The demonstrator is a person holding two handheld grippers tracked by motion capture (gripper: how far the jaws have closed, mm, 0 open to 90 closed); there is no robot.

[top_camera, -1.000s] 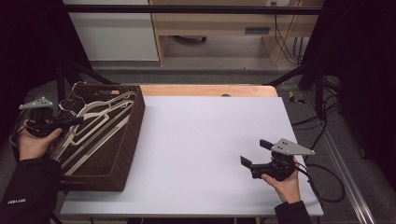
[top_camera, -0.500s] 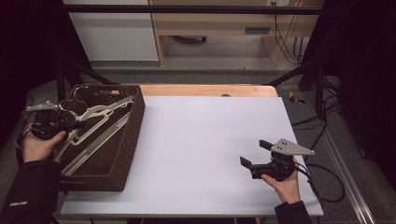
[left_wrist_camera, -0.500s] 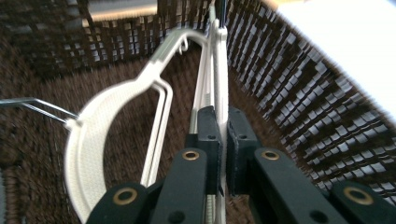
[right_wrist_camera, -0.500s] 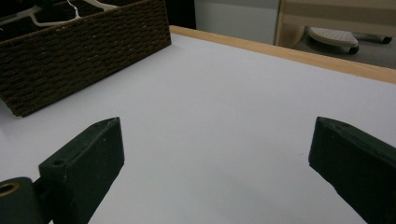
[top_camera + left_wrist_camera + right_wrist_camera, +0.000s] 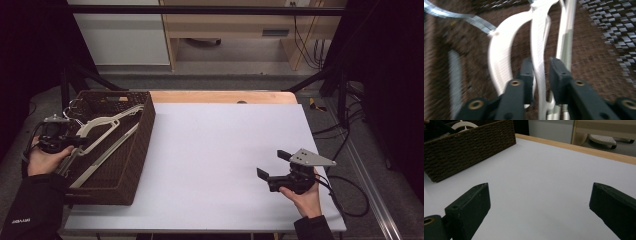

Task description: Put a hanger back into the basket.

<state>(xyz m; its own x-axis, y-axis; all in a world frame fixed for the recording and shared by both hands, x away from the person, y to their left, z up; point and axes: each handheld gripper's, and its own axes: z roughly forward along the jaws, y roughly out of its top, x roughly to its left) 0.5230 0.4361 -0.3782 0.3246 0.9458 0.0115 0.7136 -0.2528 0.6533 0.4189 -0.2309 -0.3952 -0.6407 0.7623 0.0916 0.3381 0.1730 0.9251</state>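
Two tongs in my hands. Left gripper (image 5: 75,146) sits over the wicker basket (image 5: 135,165) at its near-left side, jaws just been opening, now slack w/ a white hanger (image 5: 540,45) arm running btwn them; gap shows at the right jaw, so no clamp. Hanger (image 5: 107,131) lies inside the basket, on its floor. Right gripper (image 5: 272,165) is well apart from the basket, over the white table (image 5: 215,150), jaws wide, nothing btwn.
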